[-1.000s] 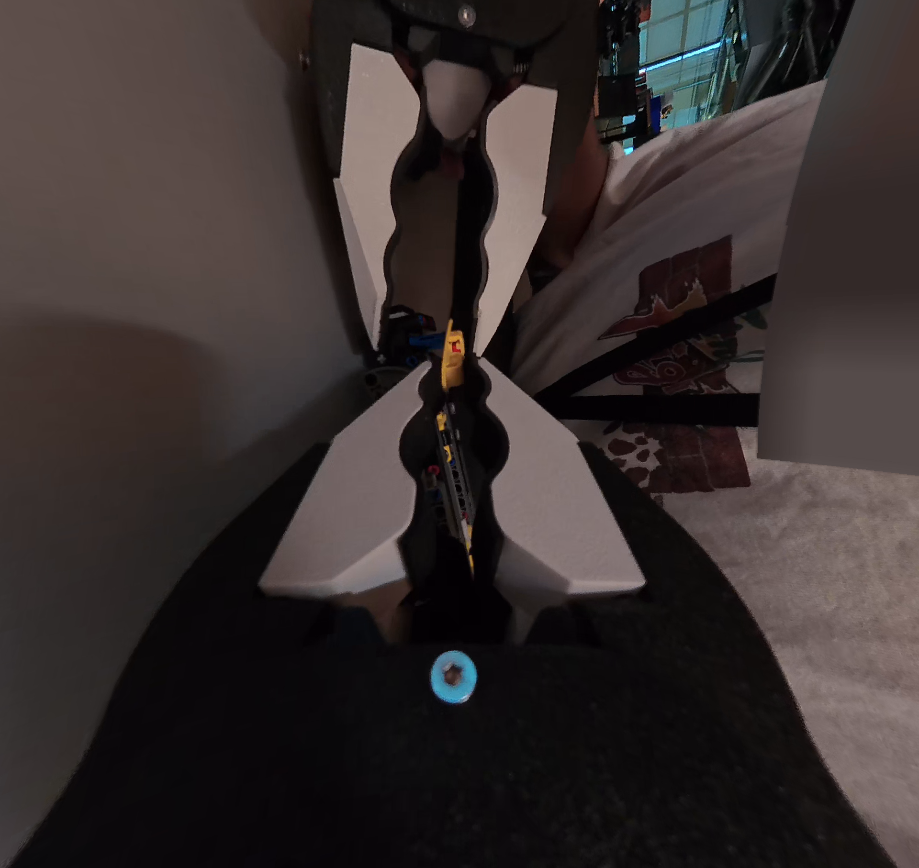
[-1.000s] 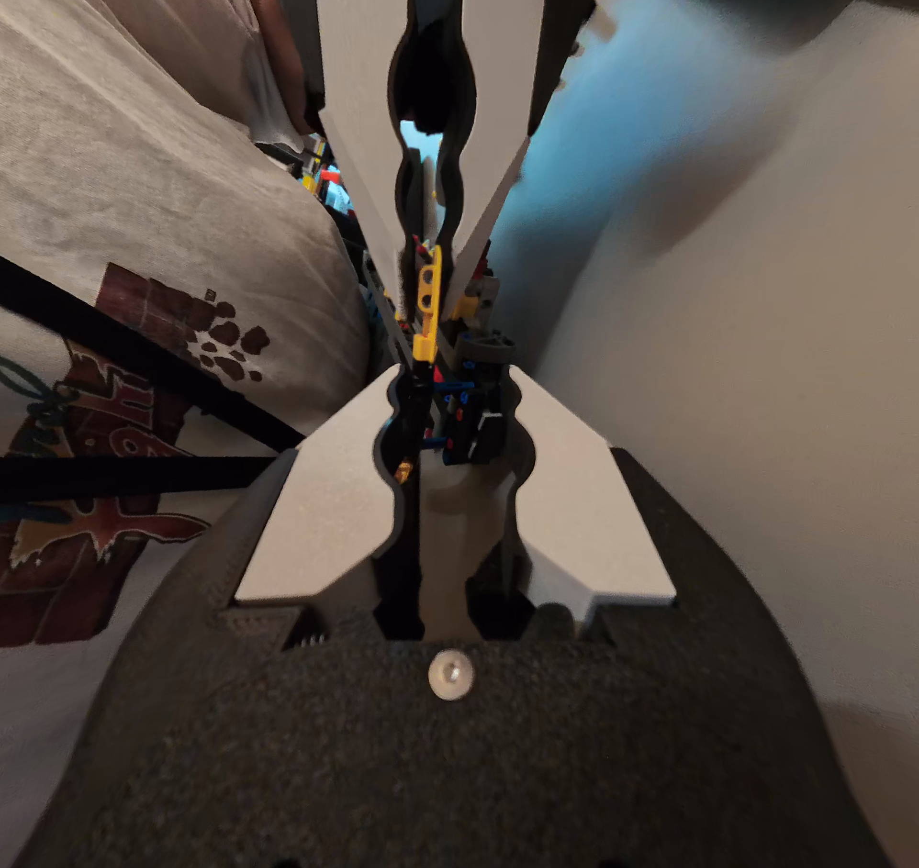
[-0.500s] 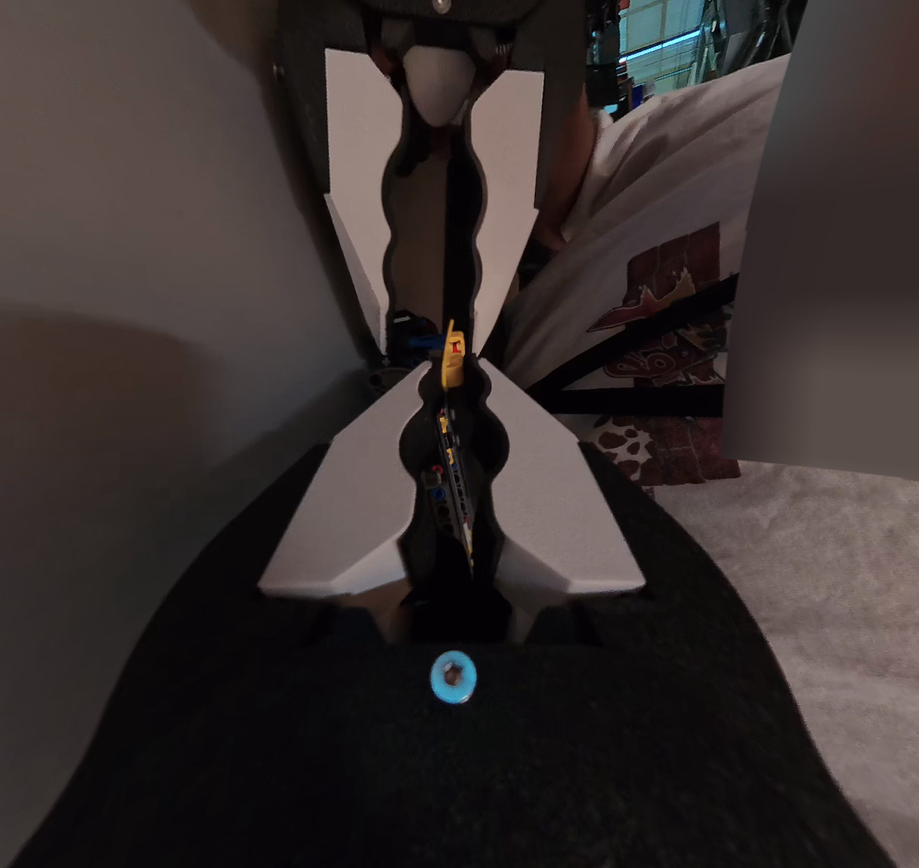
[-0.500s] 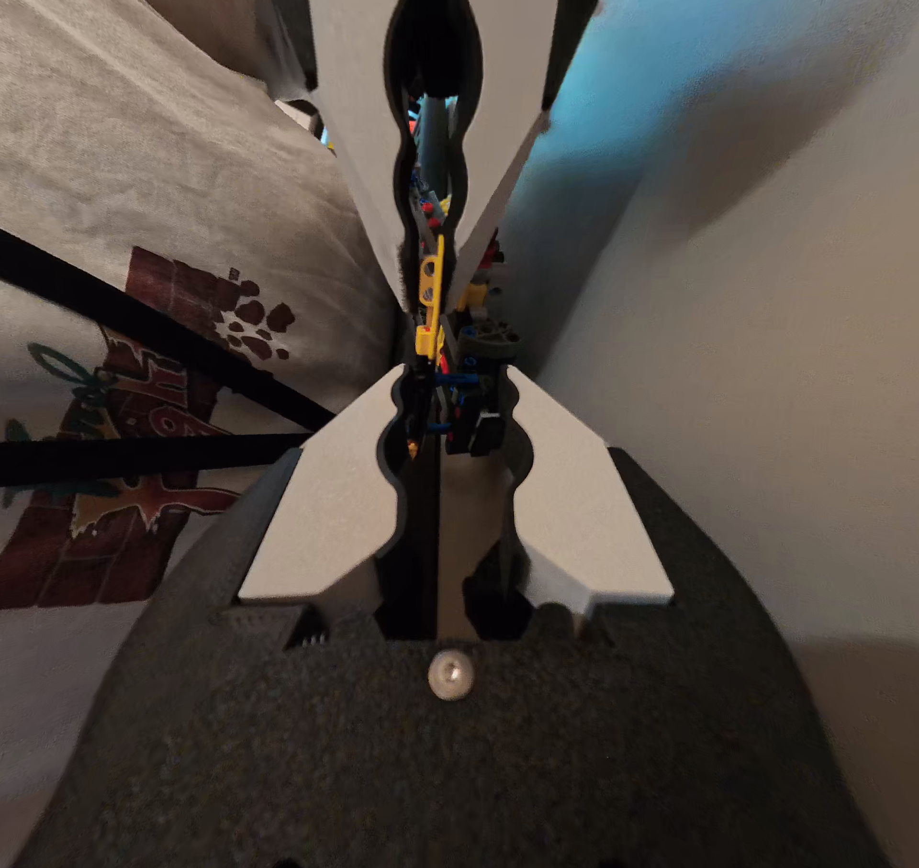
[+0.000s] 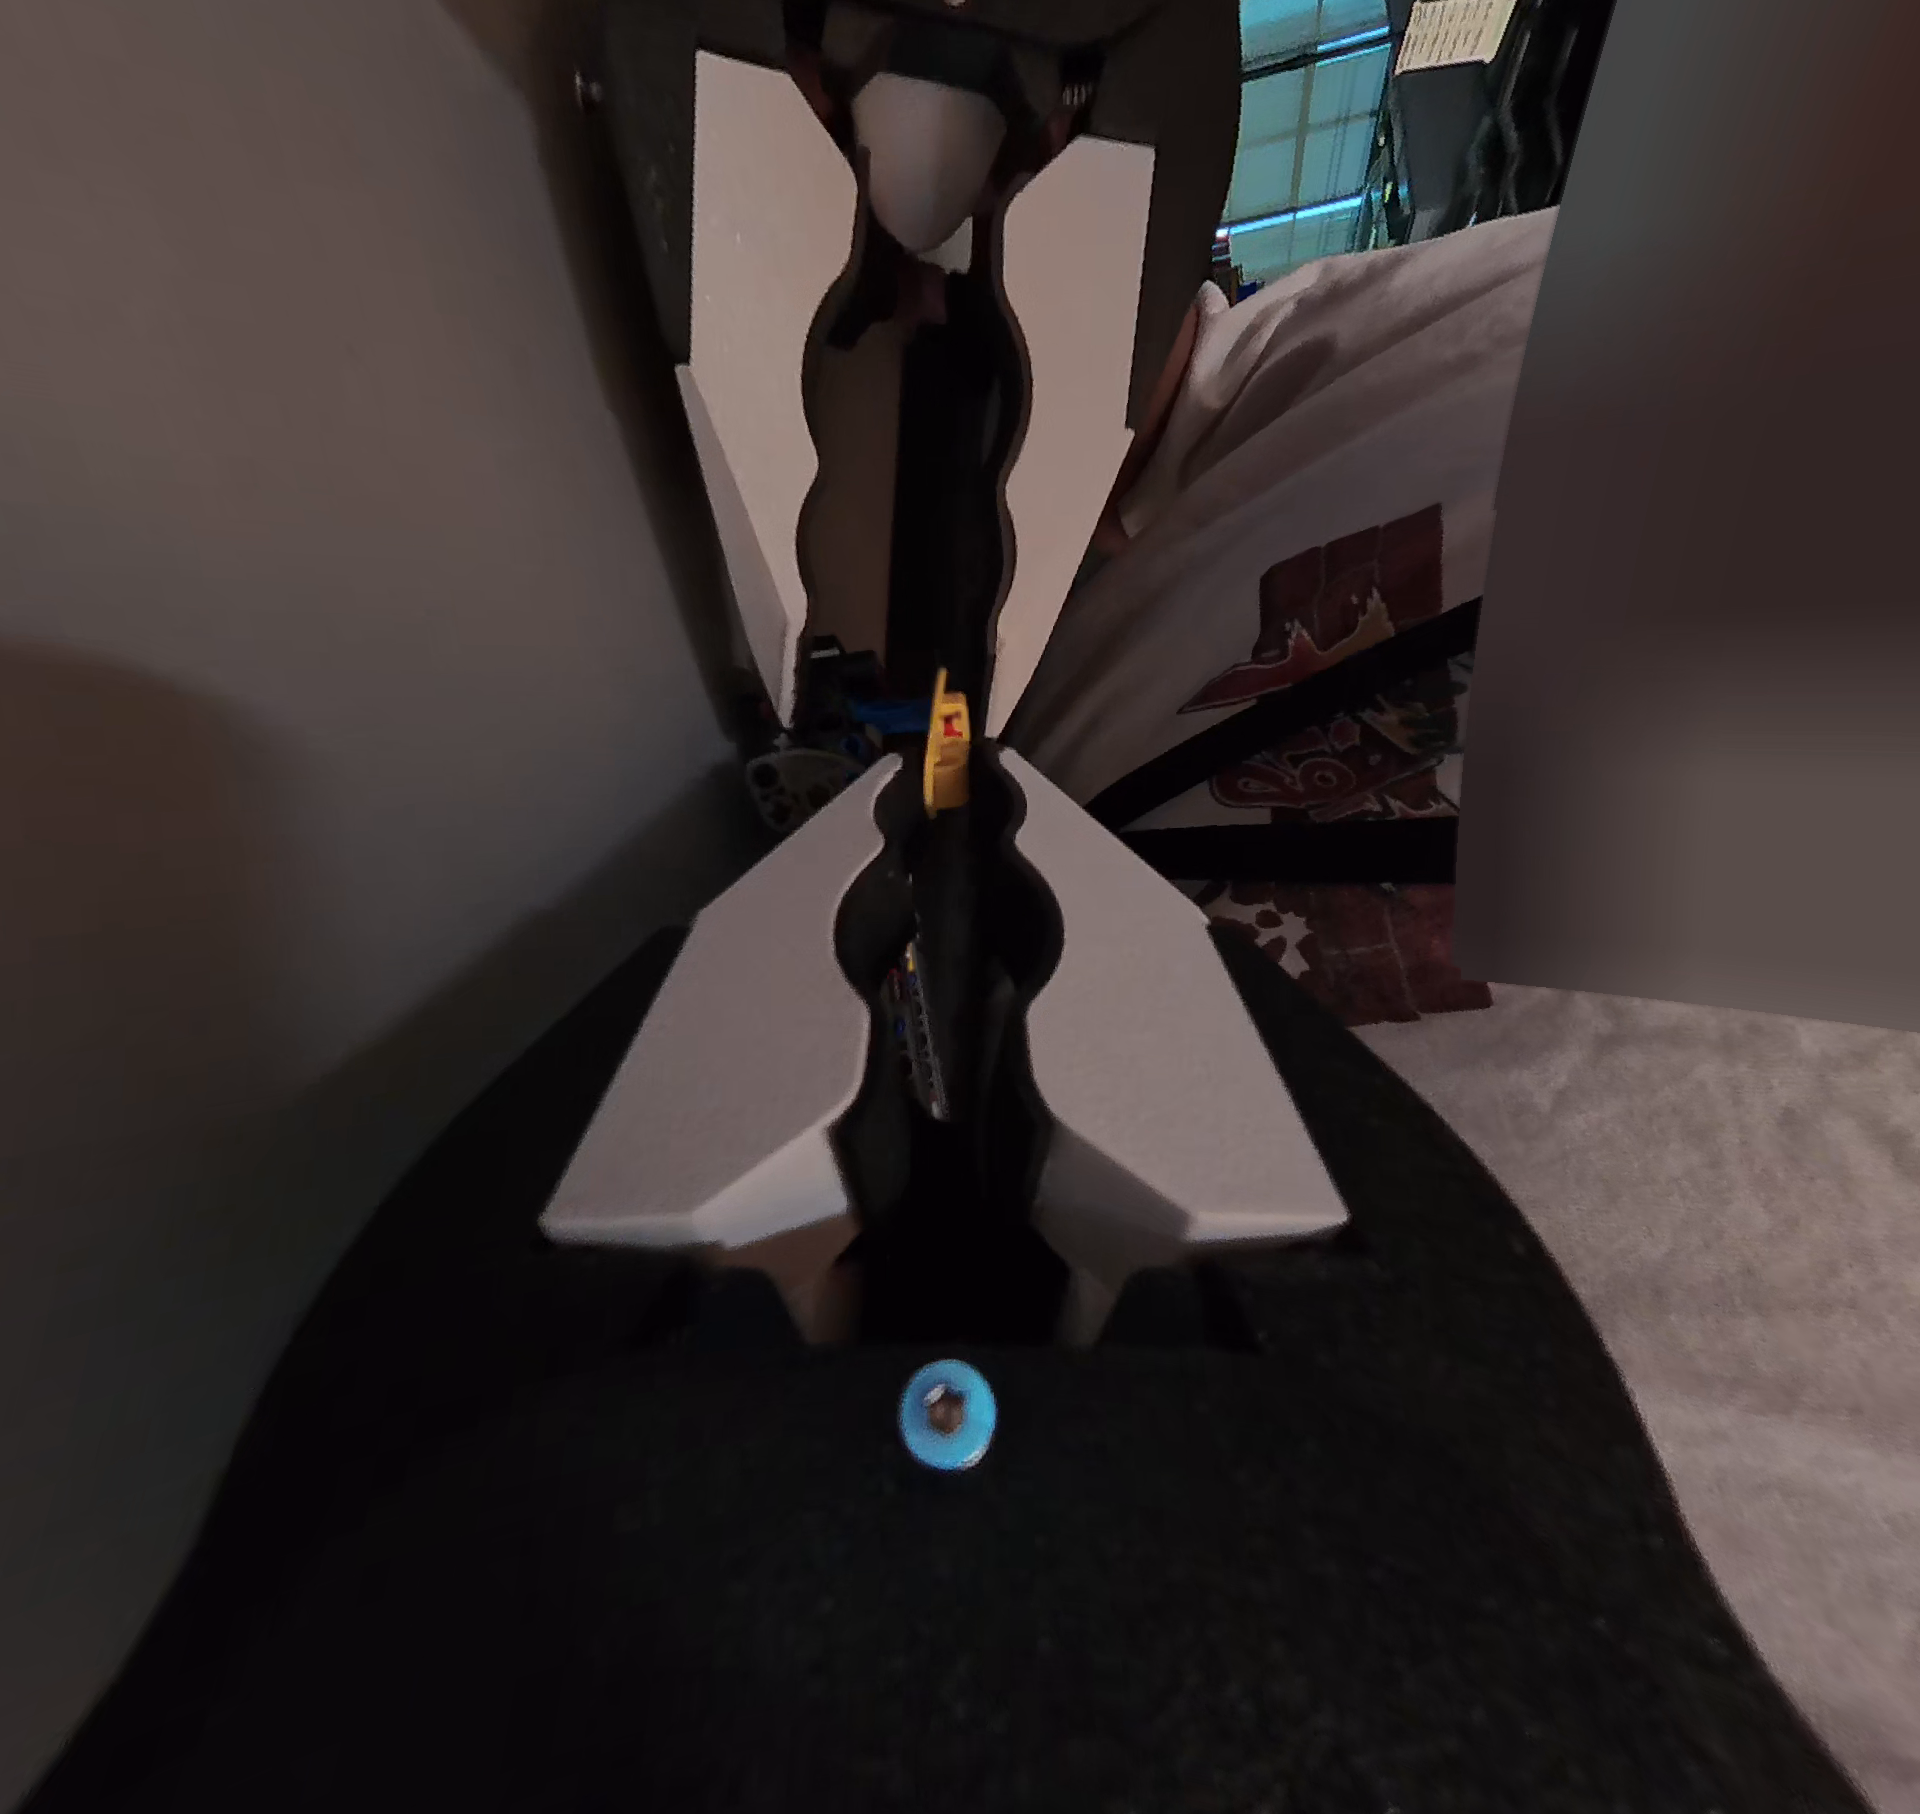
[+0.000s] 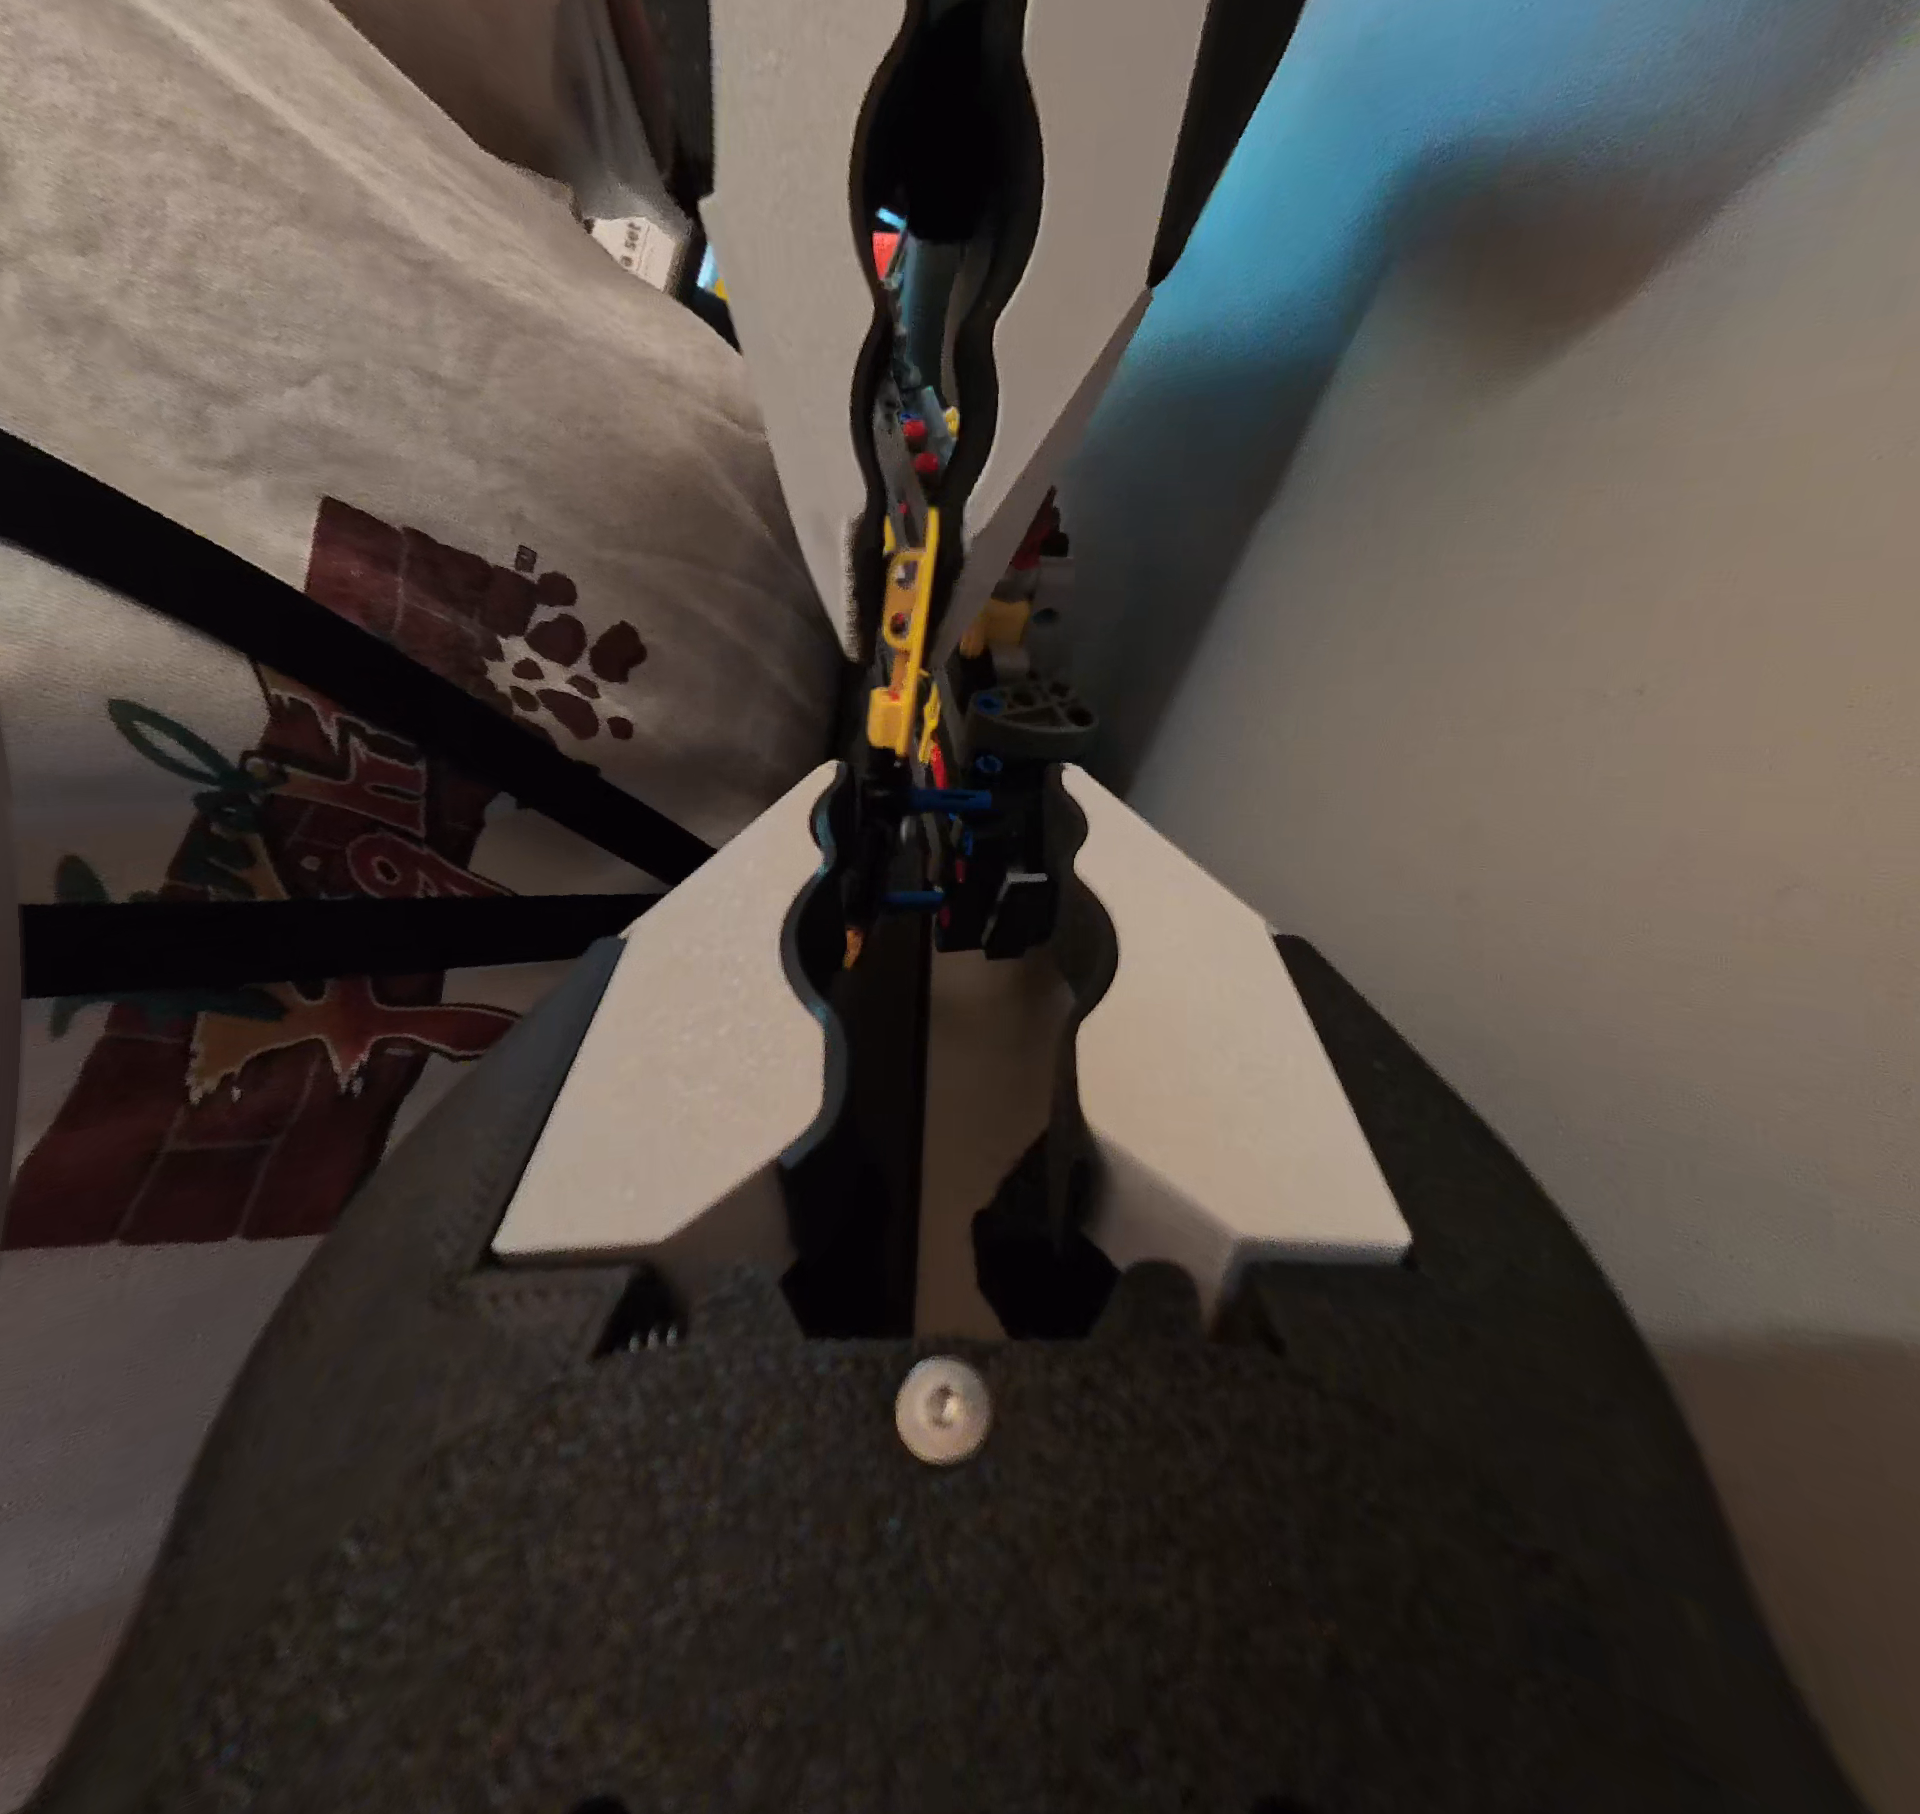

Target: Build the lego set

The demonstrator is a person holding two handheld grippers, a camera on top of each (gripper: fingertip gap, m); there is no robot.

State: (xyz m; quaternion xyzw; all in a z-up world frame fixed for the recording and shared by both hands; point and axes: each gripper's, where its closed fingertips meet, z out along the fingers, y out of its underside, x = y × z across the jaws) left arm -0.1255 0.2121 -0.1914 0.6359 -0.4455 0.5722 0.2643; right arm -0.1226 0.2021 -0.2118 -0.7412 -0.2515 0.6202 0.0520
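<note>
In the left wrist view, we see a plain grey surface point(image 5: 260, 414) filling the left of the frame. At centre our left gripper point(image 5: 948, 788) is clamped on the lego build point(image 5: 943, 741), whose yellow piece pokes out past the tips. Directly above, our right gripper point(image 5: 902, 684) points back at us, tip to tip, closed on the same build. A person's printed white shirt point(image 5: 1299, 538) fills the right.

In the right wrist view, that shirt point(image 6: 312, 414) lies at left; at centre the right gripper point(image 6: 951, 788) grips the build's point(image 6: 906, 642) dark end, the left gripper point(image 6: 914, 611) its yellow beam from above.
</note>
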